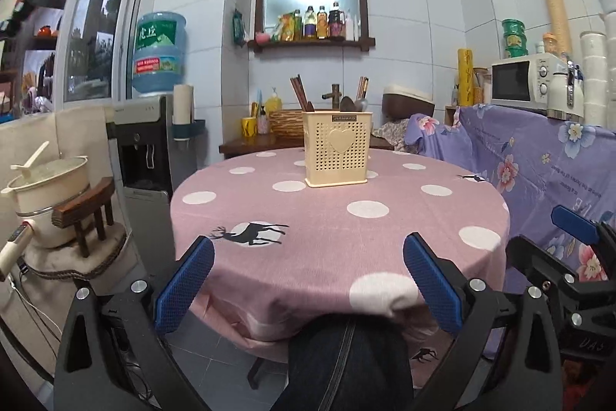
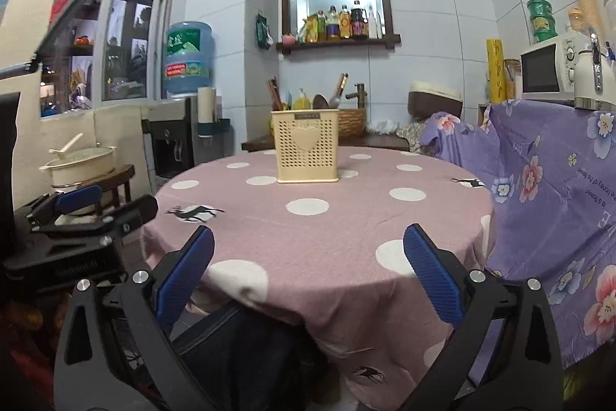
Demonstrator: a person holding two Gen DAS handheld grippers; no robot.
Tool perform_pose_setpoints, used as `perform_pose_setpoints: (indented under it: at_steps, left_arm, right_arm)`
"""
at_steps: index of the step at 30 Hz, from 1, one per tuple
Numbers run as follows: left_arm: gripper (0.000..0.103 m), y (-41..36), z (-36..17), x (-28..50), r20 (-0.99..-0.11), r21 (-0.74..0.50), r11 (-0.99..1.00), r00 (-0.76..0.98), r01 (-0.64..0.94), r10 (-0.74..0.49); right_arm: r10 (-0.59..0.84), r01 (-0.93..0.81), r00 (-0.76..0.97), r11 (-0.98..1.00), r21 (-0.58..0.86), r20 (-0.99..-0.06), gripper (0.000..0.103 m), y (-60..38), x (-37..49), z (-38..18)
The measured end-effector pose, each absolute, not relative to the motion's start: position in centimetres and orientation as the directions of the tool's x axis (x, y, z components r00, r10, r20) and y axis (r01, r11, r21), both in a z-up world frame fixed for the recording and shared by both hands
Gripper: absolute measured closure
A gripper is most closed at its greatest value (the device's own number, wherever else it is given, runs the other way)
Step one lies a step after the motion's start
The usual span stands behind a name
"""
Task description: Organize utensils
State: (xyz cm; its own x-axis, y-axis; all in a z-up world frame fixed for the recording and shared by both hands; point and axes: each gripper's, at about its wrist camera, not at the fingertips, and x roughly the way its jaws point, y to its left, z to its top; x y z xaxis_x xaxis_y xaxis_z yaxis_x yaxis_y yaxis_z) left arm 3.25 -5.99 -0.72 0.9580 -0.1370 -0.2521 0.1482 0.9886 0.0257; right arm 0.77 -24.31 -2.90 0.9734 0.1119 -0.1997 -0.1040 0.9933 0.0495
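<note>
While both hang back at the near edge, left gripper and right gripper are spread wide, holding nothing. Utensil holder stands upright toward the far side of the worktop, chopsticks and spoons already upright inside, likely sorted by compartment.

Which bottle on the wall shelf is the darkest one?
The tall bottle with the black cap, second from the right on the wall shelf. Its liquid is nearly black, while the other bottles hold yellow or orange liquid and the end one is white.
</note>
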Motion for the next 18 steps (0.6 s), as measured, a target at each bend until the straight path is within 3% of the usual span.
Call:
perform_pose_setpoints:
  at_steps: [8, 18]
  left_arm:
    - [0.005, -3.6, -1.0, 0.5, -0.209, -0.062, 0.996, 0.975, 0.059, -0.071]
    - [0.005, -2.9, -1.1, -0.1, -0.216, -0.097, 0.992, 0.972, 0.076, -0.096]
  right_arm:
    - [0.055, -0.045, 0.981, 0.997, 0.056, -0.187, 0.006, -24.4, -1.5, -2.8]
    - [0.075, -0.072, 0.984, 0.997, 0.028, -0.164, 0.006, -23.9, -1.8, -2.2]
